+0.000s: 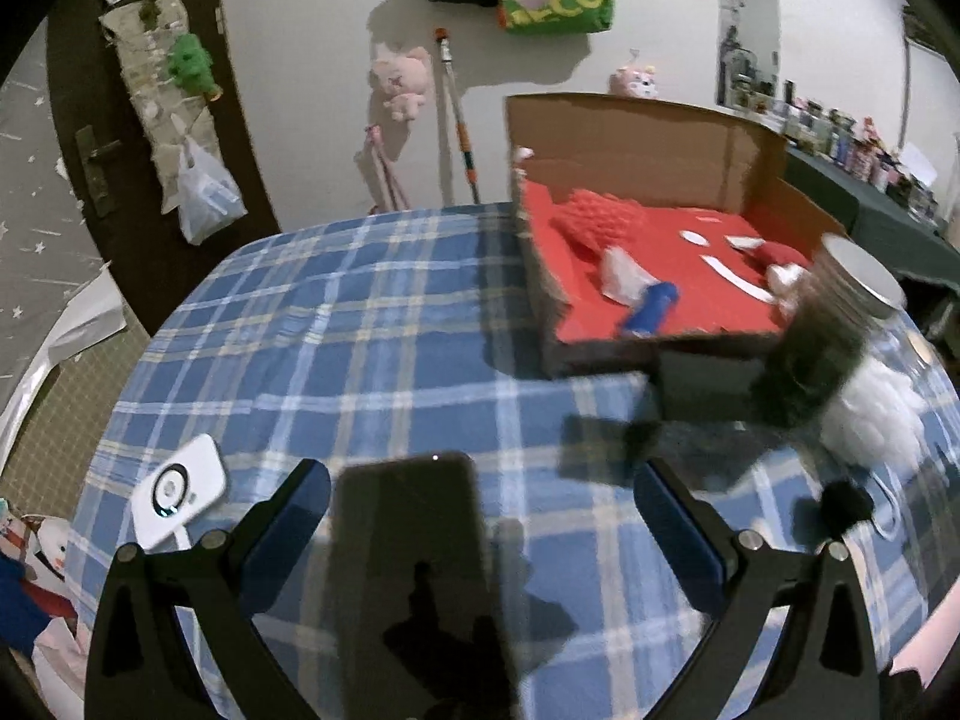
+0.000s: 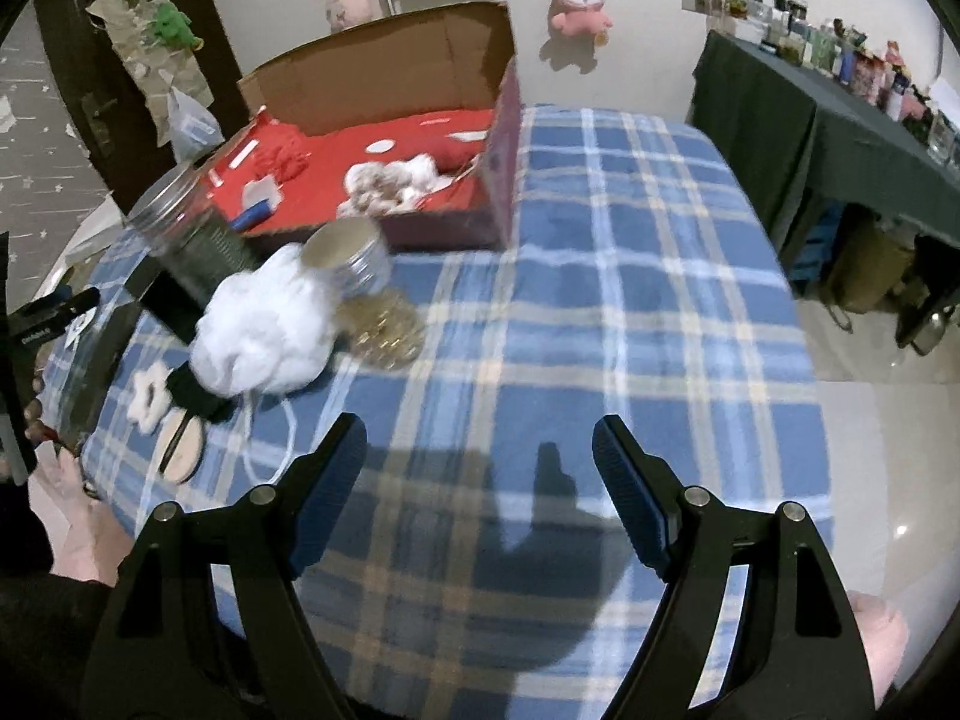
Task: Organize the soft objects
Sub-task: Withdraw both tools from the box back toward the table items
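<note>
Approach step, judged: nothing is held, and both tools are poised over the plaid tabletop (image 2: 600, 312) with the soft things not yet reached.

Left tool (image 1: 480, 516): jaws spread wide, released, nothing between them; a dark phone (image 1: 414, 552) is seen lying on the cloth below the gap. Right tool (image 2: 480, 480): likewise released, bare cloth between the fingers.

White fluffy puff (image 2: 264, 324): on the tabletop at about 10 o'clock from the right tool, near but apart, touching a tipped jar (image 2: 360, 276) with a metal lid. In the left view the same puff (image 1: 870, 414) lies at 2 o'clock, beside a dark-filled jar (image 1: 828, 330). A small white flower-shaped piece (image 2: 147, 399) is seen near the table edge, at 9 o'clock from the right tool.

Cardboard box (image 2: 384, 54): open, red-lined, at 11 o'clock from the right tool, already holding a red knitted thing (image 1: 600, 222) and a pale fuzzy bundle (image 2: 390, 183).

Next move, judged: the right tool is to be swung left over the puff, closed gently on its bulk without the jar being knocked, then carried to the box.
</note>
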{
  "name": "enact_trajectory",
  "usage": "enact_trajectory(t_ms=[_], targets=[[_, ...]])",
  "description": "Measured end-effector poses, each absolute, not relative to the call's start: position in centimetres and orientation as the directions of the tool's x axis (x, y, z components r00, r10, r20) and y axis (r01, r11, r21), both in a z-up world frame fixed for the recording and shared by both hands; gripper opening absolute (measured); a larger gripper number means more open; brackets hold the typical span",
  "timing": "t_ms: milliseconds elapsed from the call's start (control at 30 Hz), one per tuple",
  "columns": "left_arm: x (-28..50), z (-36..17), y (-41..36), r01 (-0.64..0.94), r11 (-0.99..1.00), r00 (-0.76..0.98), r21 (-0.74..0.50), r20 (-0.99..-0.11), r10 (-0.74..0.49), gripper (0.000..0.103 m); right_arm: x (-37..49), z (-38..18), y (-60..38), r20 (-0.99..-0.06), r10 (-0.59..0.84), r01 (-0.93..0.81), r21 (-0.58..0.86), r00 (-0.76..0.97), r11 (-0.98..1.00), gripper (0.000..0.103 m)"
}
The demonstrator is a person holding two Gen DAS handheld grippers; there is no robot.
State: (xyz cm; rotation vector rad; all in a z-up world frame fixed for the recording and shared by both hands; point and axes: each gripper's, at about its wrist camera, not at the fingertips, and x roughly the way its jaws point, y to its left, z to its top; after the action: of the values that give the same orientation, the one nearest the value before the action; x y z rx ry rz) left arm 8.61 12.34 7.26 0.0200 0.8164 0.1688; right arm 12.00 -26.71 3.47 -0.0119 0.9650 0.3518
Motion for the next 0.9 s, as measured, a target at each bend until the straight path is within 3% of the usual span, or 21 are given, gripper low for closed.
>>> enact_trajectory(t_ms=[467, 900], targets=[[6.5, 6.3, 8.5, -0.06, 0.998, 0.681, -0.029, -0.732, 0.02, 0.102, 8.6, 3.3, -22.4, -0.764, 0.393, -0.381, 0.207, 0.512, 0.901, 0.078], [5.8, 5.1, 5.5, 0.023, 0.999, 0.661, -0.049, -0.749, -0.052, 0.086, 6.8, 3.6, -20.5, -0.731, 0.431, -0.418, 0.217, 0.529, 0.882, 0.077]])
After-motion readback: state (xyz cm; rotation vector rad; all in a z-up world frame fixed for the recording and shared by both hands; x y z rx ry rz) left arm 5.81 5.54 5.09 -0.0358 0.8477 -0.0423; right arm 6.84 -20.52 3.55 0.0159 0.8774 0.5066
